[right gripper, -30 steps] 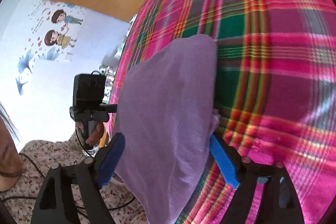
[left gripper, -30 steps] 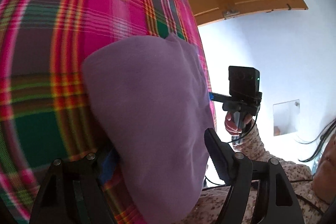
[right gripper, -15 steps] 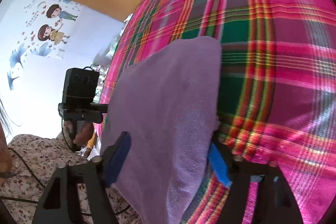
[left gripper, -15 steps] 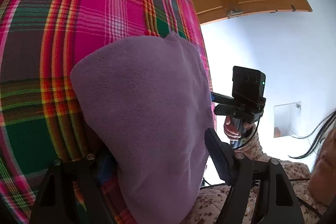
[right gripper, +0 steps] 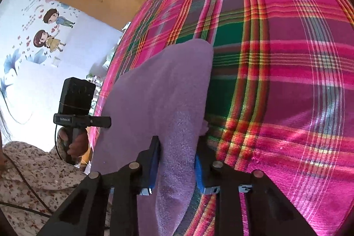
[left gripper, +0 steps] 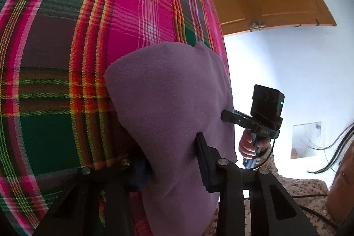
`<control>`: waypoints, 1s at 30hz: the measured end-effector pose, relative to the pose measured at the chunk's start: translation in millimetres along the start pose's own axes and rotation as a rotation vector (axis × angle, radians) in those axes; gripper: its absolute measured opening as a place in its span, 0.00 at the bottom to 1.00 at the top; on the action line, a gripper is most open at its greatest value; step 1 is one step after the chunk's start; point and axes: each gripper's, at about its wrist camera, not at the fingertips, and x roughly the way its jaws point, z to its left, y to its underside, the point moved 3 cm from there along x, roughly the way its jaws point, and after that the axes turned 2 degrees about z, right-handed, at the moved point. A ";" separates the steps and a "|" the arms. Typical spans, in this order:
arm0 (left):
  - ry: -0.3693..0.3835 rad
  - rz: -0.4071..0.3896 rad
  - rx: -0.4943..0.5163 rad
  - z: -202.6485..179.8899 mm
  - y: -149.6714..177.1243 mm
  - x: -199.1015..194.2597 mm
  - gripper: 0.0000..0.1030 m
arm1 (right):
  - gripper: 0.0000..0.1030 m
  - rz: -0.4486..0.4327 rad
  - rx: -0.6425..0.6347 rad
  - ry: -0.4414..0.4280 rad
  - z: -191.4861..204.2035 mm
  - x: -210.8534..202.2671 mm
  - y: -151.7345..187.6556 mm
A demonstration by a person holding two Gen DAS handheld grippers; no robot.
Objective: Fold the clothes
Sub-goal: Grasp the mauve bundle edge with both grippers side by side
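the purple cloth [left gripper: 168,103] lies on the plaid bedcover [left gripper: 66,37], at its near edge. the left gripper [left gripper: 172,160] and the right gripper [right gripper: 177,160] are both closing, each with the cloth's near edge between its jaws.

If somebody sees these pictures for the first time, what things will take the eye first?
First the bright plaid cloth, pink, green and red, which fills most of both views. On it, near its edge, lies a purple garment. The left gripper and the right gripper are closing on its near edge, with the fabric between their fingers.
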 end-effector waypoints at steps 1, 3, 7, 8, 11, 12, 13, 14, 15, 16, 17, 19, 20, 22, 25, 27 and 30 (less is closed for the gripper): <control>0.001 -0.002 -0.001 -0.3 0.2 0.1 0.36 | 0.27 0.000 0.001 -0.003 -0.6 0.0 -0.5; 0.001 -0.009 -0.001 -2.3 0.1 2.9 0.35 | 0.27 -0.001 0.008 -0.012 -2.4 0.5 -0.6; -0.001 -0.014 0.003 -4.4 -3.0 3.5 0.33 | 0.27 -0.003 0.015 -0.030 -6.1 0.2 0.2; 0.001 -0.015 0.001 -4.2 -3.2 3.7 0.33 | 0.27 -0.003 0.018 -0.036 -7.0 0.3 0.2; 0.006 -0.014 0.001 -3.6 -4.5 2.7 0.33 | 0.26 -0.006 0.024 -0.048 -8.7 -1.3 0.8; 0.008 -0.014 0.001 -3.7 -4.7 2.4 0.32 | 0.26 -0.008 0.025 -0.049 -8.6 -1.3 1.0; 0.012 -0.014 -0.001 -3.6 -4.9 2.5 0.32 | 0.26 -0.009 0.025 -0.050 -8.5 -1.4 1.1; 0.018 -0.015 -0.004 -2.9 -5.3 2.5 0.32 | 0.26 -0.011 0.026 -0.052 -8.5 -1.5 1.2; 0.026 -0.016 -0.007 -1.9 -5.7 2.1 0.32 | 0.26 -0.015 0.028 -0.053 -8.3 -1.8 1.6; 0.033 -0.018 -0.010 -0.9 -6.0 1.8 0.32 | 0.26 -0.022 0.029 -0.053 -7.8 -2.0 2.4; 0.035 -0.020 -0.010 -0.8 -6.2 1.6 0.32 | 0.26 -0.030 0.032 -0.052 -7.5 -2.3 3.4; 0.030 -0.028 -0.005 -2.3 -6.2 1.5 0.33 | 0.25 -0.058 0.032 -0.046 -6.4 -3.5 7.1; 0.029 -0.031 -0.002 -3.2 -6.1 1.5 0.33 | 0.24 -0.071 0.037 -0.045 -5.9 -4.1 9.0; 0.031 -0.038 0.005 -5.3 -5.8 1.5 0.33 | 0.23 -0.094 0.048 -0.044 -4.8 -5.5 12.6; 0.029 -0.046 0.022 -10.2 -5.4 2.0 0.33 | 0.22 -0.116 0.056 -0.041 -2.2 -9.3 15.5; 0.029 -0.052 0.040 -15.0 -5.9 0.5 0.32 | 0.22 -0.131 0.059 -0.042 1.8 -12.3 16.7; 0.048 -0.055 0.038 -17.4 -7.4 -1.7 0.30 | 0.21 -0.154 0.065 -0.046 8.1 -17.6 19.2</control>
